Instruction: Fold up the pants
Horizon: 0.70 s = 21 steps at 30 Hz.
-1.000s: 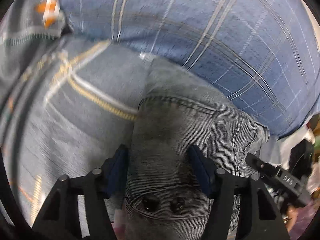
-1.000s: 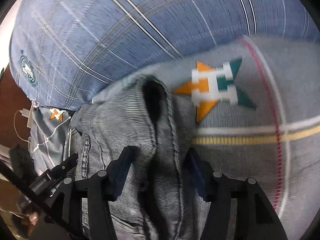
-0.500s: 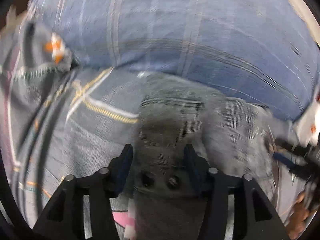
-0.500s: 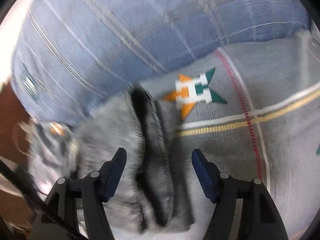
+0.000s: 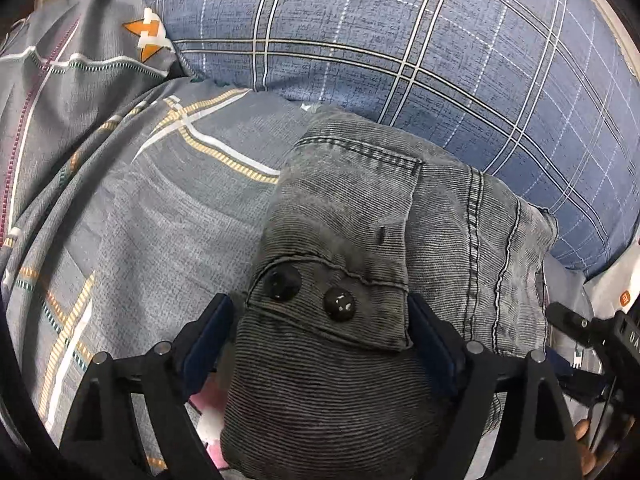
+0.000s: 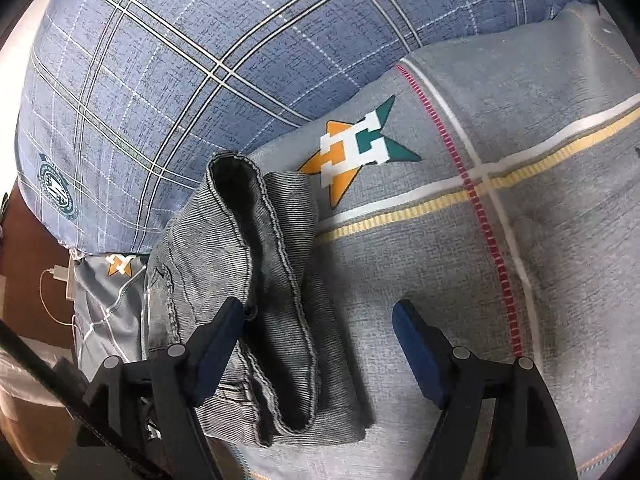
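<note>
The grey denim pants (image 5: 360,248) lie folded into a thick bundle on the grey bedsheet (image 5: 160,216), with two dark buttons (image 5: 312,292) on the waistband facing me. My left gripper (image 5: 320,344) straddles the waistband end, its blue pads (image 5: 208,336) at each side of the cloth, jaws wide apart. In the right wrist view the pants' folded edge (image 6: 256,272) lies on the sheet. My right gripper (image 6: 320,344) is open, its left pad against the denim, its right pad over bare sheet.
A blue plaid pillow (image 5: 400,48) lies just behind the pants and also shows in the right wrist view (image 6: 180,60). A star print (image 6: 356,148) marks the sheet. A white charger and cable (image 6: 60,280) sit at the bed's left edge. The other gripper (image 5: 600,336) shows at far right.
My right gripper has opened and let go of the pants, which now lie on the sheet. My left gripper's jaws have widened around the waistband. Both cameras have pulled back a little.
</note>
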Tool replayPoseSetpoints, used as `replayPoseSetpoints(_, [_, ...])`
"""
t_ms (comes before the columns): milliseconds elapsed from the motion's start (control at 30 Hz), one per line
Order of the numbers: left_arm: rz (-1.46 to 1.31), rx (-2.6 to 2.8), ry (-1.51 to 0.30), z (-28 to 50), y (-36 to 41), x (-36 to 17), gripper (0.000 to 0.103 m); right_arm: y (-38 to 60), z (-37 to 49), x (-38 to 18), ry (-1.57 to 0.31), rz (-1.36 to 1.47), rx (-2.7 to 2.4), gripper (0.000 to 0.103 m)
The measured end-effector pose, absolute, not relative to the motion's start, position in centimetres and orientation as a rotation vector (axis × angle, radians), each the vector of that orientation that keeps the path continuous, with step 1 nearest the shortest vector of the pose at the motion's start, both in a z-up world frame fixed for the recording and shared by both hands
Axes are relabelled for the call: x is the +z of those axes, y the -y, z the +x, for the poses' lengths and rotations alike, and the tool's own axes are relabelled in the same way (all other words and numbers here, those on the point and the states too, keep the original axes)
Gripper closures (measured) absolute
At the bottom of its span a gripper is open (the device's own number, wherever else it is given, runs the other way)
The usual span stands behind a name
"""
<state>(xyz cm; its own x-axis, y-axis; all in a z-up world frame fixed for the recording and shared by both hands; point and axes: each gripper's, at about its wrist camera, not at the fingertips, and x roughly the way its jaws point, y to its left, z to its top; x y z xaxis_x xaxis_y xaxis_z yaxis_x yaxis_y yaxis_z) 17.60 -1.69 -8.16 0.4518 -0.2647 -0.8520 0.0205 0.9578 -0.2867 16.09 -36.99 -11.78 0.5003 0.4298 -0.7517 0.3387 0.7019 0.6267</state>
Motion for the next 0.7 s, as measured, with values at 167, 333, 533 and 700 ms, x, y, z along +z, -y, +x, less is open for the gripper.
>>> replayPoseSetpoints(167, [-0.143, -0.160, -1.077, 16.7, 2.9, -7.3, 0.016, 36.6, 15.9, -11.9, -1.081, 0.877, 0.104, 0.021])
replayPoseSetpoints(333, [-0.122, -0.185, -1.093, 16.5, 2.5, -6.8, 0.016, 35.0, 15.8, -10.4, -1.069, 0.799, 0.132, 0.021])
replayPoseSetpoints(533, [-0.011, -0.238, -1.024, 15.9, 2.8, -5.5, 0.016, 34.5, 15.7, -9.3, -1.054, 0.746, 0.135, 0.021])
replayPoseSetpoints(700, [-0.104, -0.286, -1.025, 15.4, 0.6, -6.6, 0.016, 35.5, 15.4, -8.0, -1.036, 0.763, 0.144, 0.021])
